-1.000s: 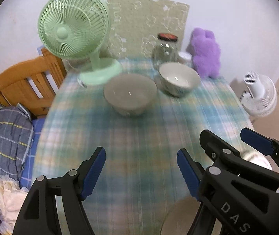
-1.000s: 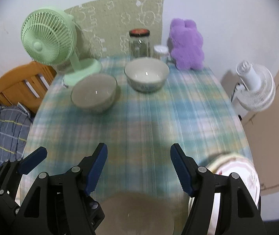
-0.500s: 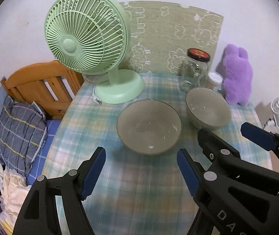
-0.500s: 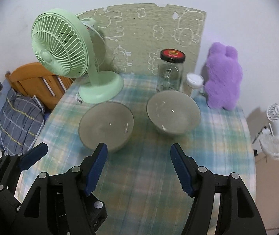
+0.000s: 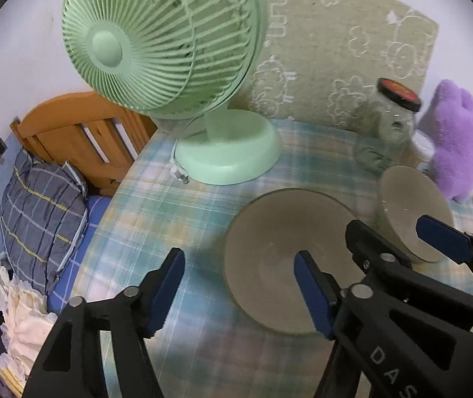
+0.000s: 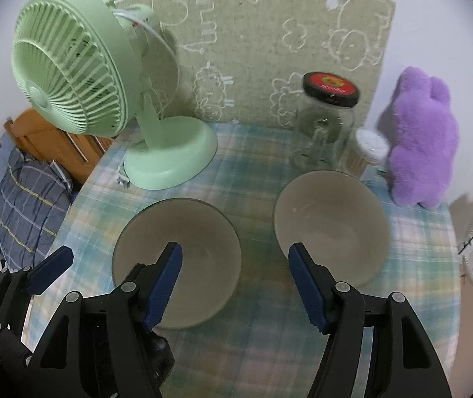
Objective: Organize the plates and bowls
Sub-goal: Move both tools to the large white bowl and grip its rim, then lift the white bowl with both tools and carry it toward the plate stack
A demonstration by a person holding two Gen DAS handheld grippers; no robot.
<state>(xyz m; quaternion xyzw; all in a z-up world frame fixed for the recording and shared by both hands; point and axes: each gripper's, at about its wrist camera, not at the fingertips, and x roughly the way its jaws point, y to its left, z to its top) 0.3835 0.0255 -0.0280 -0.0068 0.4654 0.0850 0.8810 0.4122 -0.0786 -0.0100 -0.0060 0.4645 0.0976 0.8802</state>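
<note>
While both grippers hover over the tabletop (image 6: 263, 348), neither holds anything. Left gripper (image 5: 239, 285): jaws spread but closing, straddling the near-left rim of the left bowl (image 6: 176, 248), one pad outside, one over the basin; whether either pad touches is unclear. Judgement: seat the rim deep between the pads before squeezing, since a glazed wall may slip. Left bowl: plain grey-beige, wide, upright, empty, mid-tabletop, just in front of the green fan (image 6: 80, 76) base. Right gripper (image 6: 233, 275): jaws spread, empty, centred on the gap between the bowls. Judgement: shift it right to take the right bowl's near rim. Right bowl (image 6: 329, 225): similar colour, deeper, empty, close beside its mate, not touching, just before the glass jar (image 6: 326, 122) near the back edge. Purple plush (image 6: 419, 142) sits at the back right corner
</note>
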